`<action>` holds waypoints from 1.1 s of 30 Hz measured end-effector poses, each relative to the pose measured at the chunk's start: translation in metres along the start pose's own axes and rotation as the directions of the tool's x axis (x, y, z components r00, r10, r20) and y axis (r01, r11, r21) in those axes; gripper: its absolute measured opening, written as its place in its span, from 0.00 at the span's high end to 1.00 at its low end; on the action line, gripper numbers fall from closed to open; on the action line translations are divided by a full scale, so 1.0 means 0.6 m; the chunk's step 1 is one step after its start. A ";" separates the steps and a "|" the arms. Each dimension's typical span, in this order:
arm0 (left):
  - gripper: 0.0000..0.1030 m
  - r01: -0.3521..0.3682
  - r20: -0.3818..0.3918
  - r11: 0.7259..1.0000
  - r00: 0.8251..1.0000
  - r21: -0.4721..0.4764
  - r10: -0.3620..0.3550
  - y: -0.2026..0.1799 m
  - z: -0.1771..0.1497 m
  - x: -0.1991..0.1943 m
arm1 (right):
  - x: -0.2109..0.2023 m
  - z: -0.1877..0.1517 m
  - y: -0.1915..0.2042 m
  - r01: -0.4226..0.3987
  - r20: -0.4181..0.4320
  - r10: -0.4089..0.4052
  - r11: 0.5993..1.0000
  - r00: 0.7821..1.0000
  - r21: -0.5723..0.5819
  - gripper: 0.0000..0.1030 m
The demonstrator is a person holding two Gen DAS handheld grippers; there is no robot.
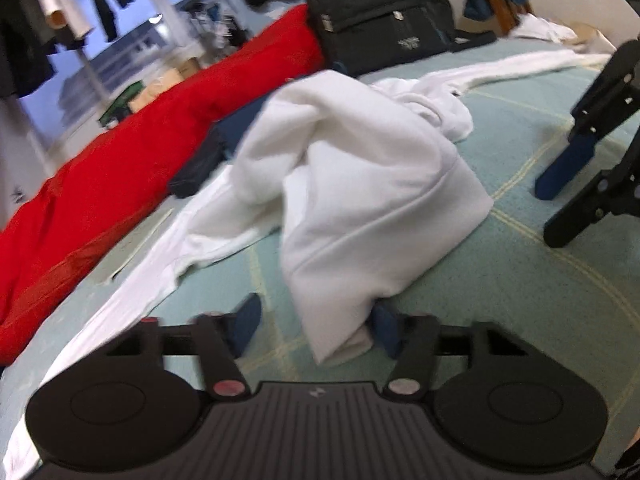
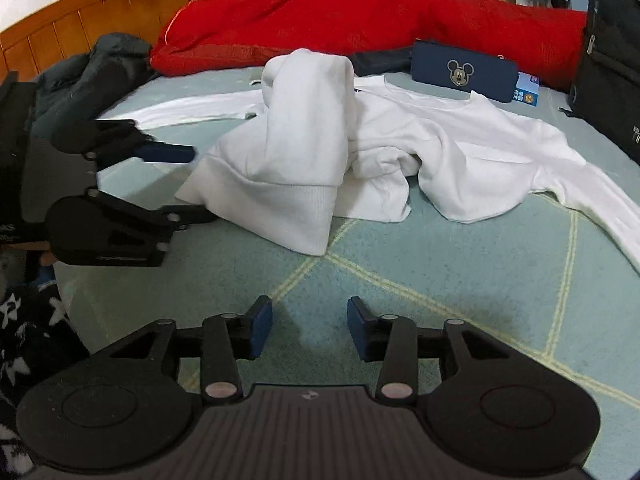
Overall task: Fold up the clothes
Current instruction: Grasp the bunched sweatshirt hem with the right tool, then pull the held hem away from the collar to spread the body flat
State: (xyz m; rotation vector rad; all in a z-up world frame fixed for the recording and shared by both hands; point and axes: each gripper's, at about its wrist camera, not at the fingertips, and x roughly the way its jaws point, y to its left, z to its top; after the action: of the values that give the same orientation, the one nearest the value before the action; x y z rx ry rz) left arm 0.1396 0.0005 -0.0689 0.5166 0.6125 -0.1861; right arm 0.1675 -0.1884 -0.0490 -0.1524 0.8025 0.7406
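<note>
The white sweatshirt [image 2: 400, 152] lies bunched mid-bed on the green sheet [image 2: 400, 300]. Its hem hangs between the left gripper [image 1: 316, 330]'s part-open jaws, grip unclear. The right gripper [image 2: 310, 328] gapes empty.

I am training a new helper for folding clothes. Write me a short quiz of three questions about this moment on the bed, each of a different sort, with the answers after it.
1. True or false: the right gripper holds the white sweatshirt.
2. What lies against the red blanket, behind the sweatshirt? A) a navy pouch with a cartoon mouse; B) a yellow towel; C) a shoe.
3. In a few words: what is between the jaws of the left gripper?

Key
1. False: its jaws are open and empty above the green sheet.
2. A.
3. A hanging end of the sweatshirt; one pad looks clear of it, so it is not yet pinched.
</note>
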 end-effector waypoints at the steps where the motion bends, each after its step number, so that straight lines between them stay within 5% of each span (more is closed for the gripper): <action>1: 0.86 0.012 -0.007 1.000 1.000 -0.024 -0.012 0.004 0.002 0.001 | 0.002 0.001 -0.001 -0.001 0.004 0.001 1.000 1.000 0.000 0.51; 4: 0.93 0.030 -0.007 0.996 1.000 -0.087 -0.030 0.017 0.005 -0.005 | 0.004 0.006 -0.008 -0.001 0.016 0.001 1.000 1.000 0.002 0.51; 10: 0.94 -0.050 -0.016 0.978 0.999 -0.202 0.048 0.076 -0.019 -0.045 | 0.001 0.031 -0.059 -0.005 0.065 -0.002 0.995 0.998 0.098 0.51; 14: 0.94 -0.117 -0.083 0.962 0.992 -0.246 0.100 0.109 -0.046 -0.044 | 0.030 0.056 -0.075 0.003 0.071 -0.007 0.998 0.997 0.060 0.50; 22: 0.94 -0.117 -0.130 0.957 0.988 -0.267 0.085 0.114 -0.071 -0.022 | 0.116 0.111 -0.091 0.012 0.067 -0.012 1.000 0.998 0.000 0.49; 23: 0.94 -0.118 -0.130 0.956 0.988 -0.269 0.085 0.115 -0.072 -0.021 | 0.119 0.112 -0.092 -0.008 0.064 0.008 1.000 0.998 0.008 0.57; 24: 0.94 -0.117 -0.131 0.957 0.988 -0.267 0.085 0.115 -0.072 -0.022 | 0.119 0.113 -0.092 -0.028 0.057 0.027 1.000 0.998 0.012 0.80; 25: 0.94 -0.117 -0.127 0.957 0.988 -0.265 0.086 0.116 -0.070 -0.025 | 0.116 0.114 -0.090 -0.046 0.046 0.046 0.999 0.998 0.013 0.90; 33: 0.94 -0.130 -0.067 0.961 0.991 -0.246 0.117 0.123 -0.054 -0.086 | -0.007 0.072 -0.054 -0.090 0.066 0.089 0.996 0.994 0.010 0.91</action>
State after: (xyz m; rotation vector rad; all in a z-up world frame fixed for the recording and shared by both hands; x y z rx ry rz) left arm 0.1051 0.0812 -0.0311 0.3152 0.6412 0.0240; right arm 0.2127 -0.1979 -0.0202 -0.0802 0.7550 0.8211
